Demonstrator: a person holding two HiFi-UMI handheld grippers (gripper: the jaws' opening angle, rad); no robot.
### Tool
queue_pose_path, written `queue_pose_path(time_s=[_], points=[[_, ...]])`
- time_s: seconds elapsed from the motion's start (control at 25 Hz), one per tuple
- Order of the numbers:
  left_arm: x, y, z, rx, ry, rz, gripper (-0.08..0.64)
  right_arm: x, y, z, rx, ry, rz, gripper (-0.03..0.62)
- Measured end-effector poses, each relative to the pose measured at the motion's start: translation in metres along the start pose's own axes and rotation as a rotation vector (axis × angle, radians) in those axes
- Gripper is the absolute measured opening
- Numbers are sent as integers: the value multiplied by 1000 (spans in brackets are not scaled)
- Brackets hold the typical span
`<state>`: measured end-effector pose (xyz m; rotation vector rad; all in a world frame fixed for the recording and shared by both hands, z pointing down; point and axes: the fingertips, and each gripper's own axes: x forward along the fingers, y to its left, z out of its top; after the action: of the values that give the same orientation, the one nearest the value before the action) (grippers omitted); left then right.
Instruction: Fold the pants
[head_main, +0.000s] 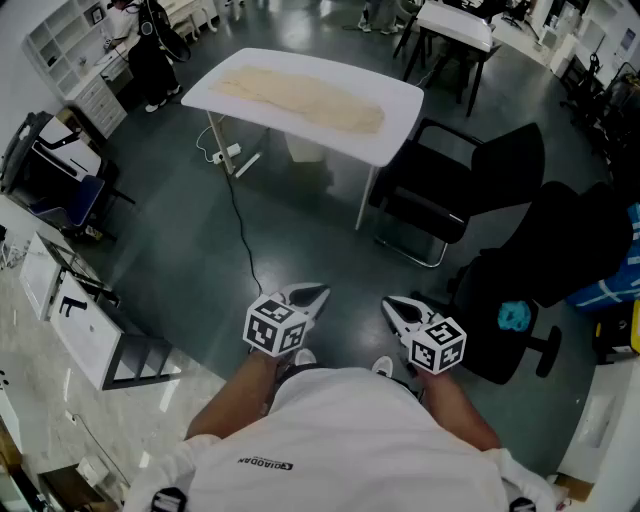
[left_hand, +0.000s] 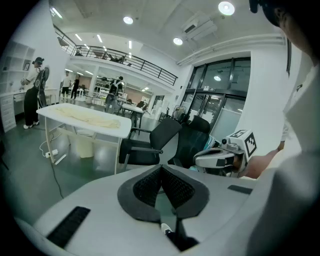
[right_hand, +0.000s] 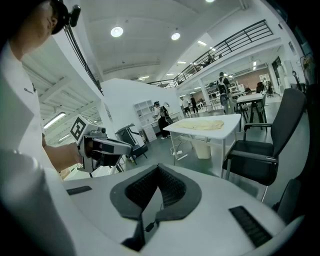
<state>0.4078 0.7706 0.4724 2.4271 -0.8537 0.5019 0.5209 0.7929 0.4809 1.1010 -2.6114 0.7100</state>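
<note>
The table (head_main: 405, 100) is standing well ahead of both grippers, across a stretch of bare floor, with a black chair (head_main: 455, 190) sitting ahead and to the right of the right gripper. The pants (head_main: 300, 95) are lying on the tabletop, a pale cream garment spread out flat along its length and far out of reach of either gripper.

The left gripper (head_main: 320, 292) is pointing forward and somewhat down, its jaws pressed together and gripping nothing. The right gripper (head_main: 390, 304) is hanging just beside it, likewise closed tight and empty. The person is standing back from the table, so folding is not yet under way.

The pants are looking like thin, soft cloth: probably light, limp and likely to sag or bunch wherever they are not being supported. They are likely to slide easily on the smooth top. One pinch alone would probably be dragging the fabric into a heap. A better hold would be both grippers taking one end at its two corners, waistband or leg hems, pinching the edge low against the tabletop.
</note>
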Motion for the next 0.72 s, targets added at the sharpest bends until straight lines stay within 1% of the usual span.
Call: queue_pose_path(time_s=[0.24, 0.4, 0.56, 0.64, 0.72], points=[[-2, -5, 2, 5, -9, -4, 28, -4, 3, 1, -12, -1, 0, 17], [-2, -7, 5, 17, -11, -10, 29, -4, 9, 0, -26, 10, 18, 17], [-4, -4, 8, 21, -12, -10, 29, 0, 10, 1, -34, 9, 8, 18], [-6, -1, 9, 11, -16, -8, 28, 3, 10, 0, -23, 14, 0, 18], [-8, 2, 9, -17, -27, -11, 29, 6, 10, -1, -13, 22, -4, 18]])
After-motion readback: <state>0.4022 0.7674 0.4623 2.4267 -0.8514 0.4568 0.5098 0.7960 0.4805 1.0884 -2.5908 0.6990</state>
